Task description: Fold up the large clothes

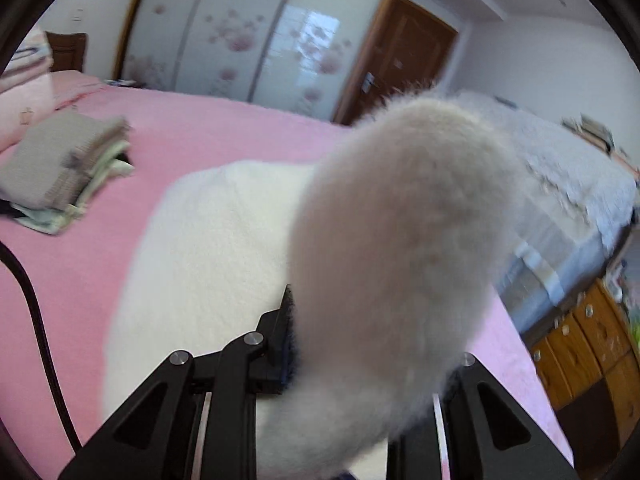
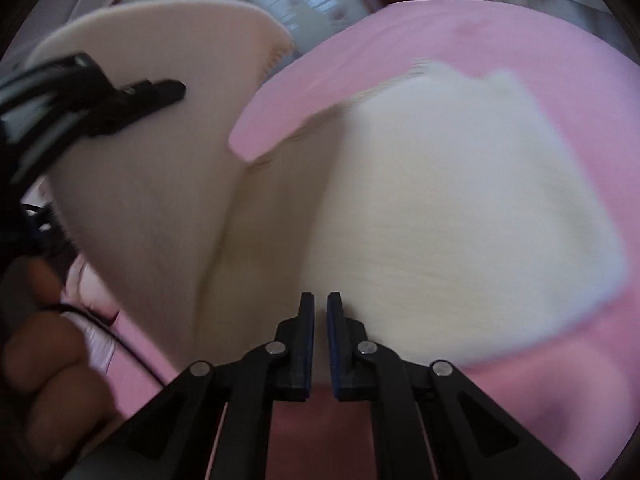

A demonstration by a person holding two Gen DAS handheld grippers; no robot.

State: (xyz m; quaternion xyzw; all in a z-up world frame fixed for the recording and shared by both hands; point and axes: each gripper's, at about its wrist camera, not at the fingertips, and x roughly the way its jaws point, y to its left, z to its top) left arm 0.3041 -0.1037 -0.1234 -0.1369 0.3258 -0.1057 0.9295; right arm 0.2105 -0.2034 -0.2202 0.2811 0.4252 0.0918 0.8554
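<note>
In the left wrist view, a fluffy cream-white fleece garment [image 1: 224, 248] is seen spread over the pink bedspread [image 1: 224, 136] at the centre of the frame. A thick fold of the same garment rises through the middle right and fills the gap of the left gripper [image 1: 360, 364]. One black finger [image 1: 280, 344] is pressed against the fold; the other is covered by fabric, so the fold appears to be pinched, though this cannot be fully confirmed. A stack of folded grey and green clothes [image 1: 68, 168] lies on the bed at the left edge. A floral-patterned wardrobe [image 1: 256, 40] and a brown wooden door [image 1: 404, 56] are seen along the top.

In the right wrist view, which is blurred, the garment [image 2: 460, 208] is seen lying flat on the bedspread [image 2: 440, 28] across the centre and right. At the upper left, a lifted portion is held by the left gripper [image 2: 176, 90]. At the bottom centre, the fingers of the right gripper [image 2: 318, 304] are nearly pressed together, with only a narrow slit between them and no fabric seen inside it.
</note>
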